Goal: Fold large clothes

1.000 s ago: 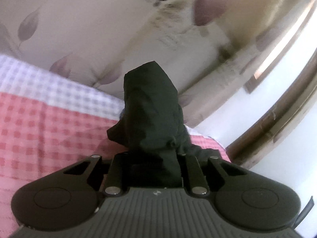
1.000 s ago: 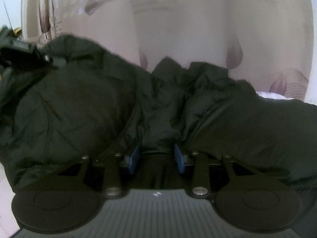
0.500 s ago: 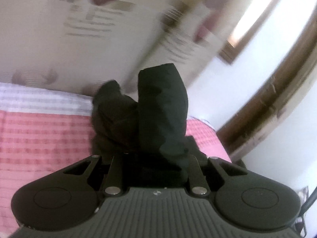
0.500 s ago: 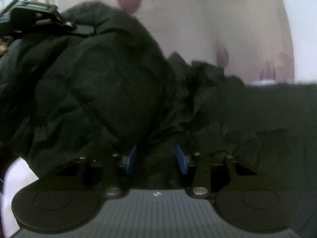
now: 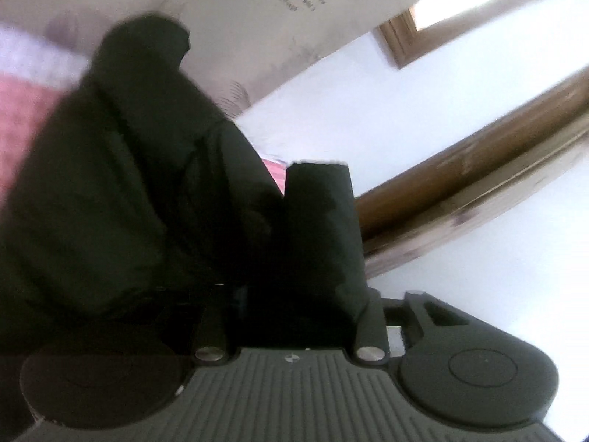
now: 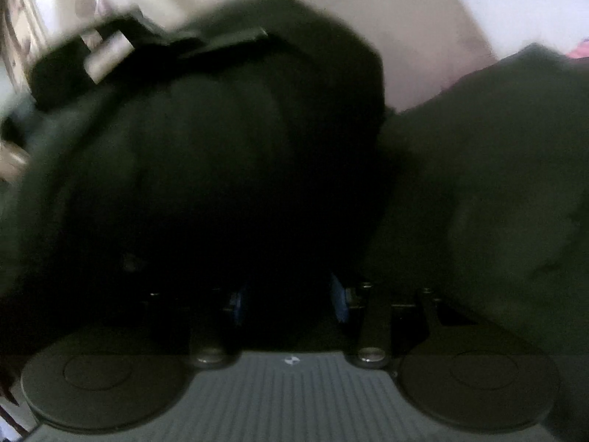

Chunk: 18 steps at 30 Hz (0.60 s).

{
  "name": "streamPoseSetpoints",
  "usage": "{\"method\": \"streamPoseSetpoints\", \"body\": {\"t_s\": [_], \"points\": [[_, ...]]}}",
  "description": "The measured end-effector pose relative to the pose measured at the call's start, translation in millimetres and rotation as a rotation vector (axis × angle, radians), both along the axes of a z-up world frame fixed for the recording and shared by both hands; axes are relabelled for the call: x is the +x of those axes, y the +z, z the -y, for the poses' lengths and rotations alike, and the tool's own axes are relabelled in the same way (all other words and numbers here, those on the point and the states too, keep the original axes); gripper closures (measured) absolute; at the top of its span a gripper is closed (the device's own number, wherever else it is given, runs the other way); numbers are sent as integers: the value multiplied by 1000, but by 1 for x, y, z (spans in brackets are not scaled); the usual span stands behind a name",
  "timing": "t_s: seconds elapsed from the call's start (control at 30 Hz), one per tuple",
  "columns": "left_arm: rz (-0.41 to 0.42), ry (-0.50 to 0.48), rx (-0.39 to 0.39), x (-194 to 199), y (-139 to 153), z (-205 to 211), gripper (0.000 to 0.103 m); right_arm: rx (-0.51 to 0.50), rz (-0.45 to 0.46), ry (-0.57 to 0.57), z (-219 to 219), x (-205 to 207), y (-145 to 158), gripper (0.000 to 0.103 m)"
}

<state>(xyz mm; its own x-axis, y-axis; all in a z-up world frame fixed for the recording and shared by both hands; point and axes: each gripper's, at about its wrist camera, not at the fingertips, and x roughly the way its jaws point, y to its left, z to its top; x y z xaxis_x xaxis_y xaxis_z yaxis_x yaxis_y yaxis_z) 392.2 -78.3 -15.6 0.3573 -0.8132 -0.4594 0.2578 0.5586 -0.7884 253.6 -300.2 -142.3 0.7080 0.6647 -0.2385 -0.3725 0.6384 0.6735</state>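
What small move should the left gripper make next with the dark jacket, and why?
Probably let go fully and draw back. The left gripper's jaws have just been opening, and the dark jacket bulges beside them over the pink checked bedcover, so this fold looks laid down.

**A:** Where is the dark padded jacket (image 5: 129, 184)?

**B:** It is on the bed with the pink-and-white checked sheet (image 5: 22, 118). The bed shows to the jacket's left, and a sliver shows past its right edge.

**A:** And behind the jacket?

**B:** A pale printed curtain (image 5: 287, 11). To the jacket's right are a white wall (image 5: 368, 110), a wood-framed window (image 5: 401, 44) high up, and a brown wooden beam (image 5: 478, 169) lower down.

**A:** The claws?

**B:** The left claw (image 5: 265, 199) is at the jacket's right edge, with a fold heaped over its left finger. Its jaws have just been opening, and I can't tell whether cloth lies between them. The right claw (image 6: 287, 294) is at the jacket's near edge with cloth pinched between its pads. The jacket spreads to both sides.
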Motion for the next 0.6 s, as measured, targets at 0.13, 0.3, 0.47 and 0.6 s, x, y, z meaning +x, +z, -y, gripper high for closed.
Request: {"method": "streamPoseSetpoints", "body": {"t_s": [0.13,0.3,0.47,0.6], "points": [[35,-1,-165,0,-30,-9,53,127,-17,-46,34,-23,-6,59],[191,80,-352,-23,-56,-25,48,401,-18,-79,65,-44,-13,17],[300,270,-592,-56,-86,-47,35,394,-13,-75,60,-39,15,12],[333,380,-645,-79,-96,-57,33,266,-23,-78,47,-28,28,11]]}}
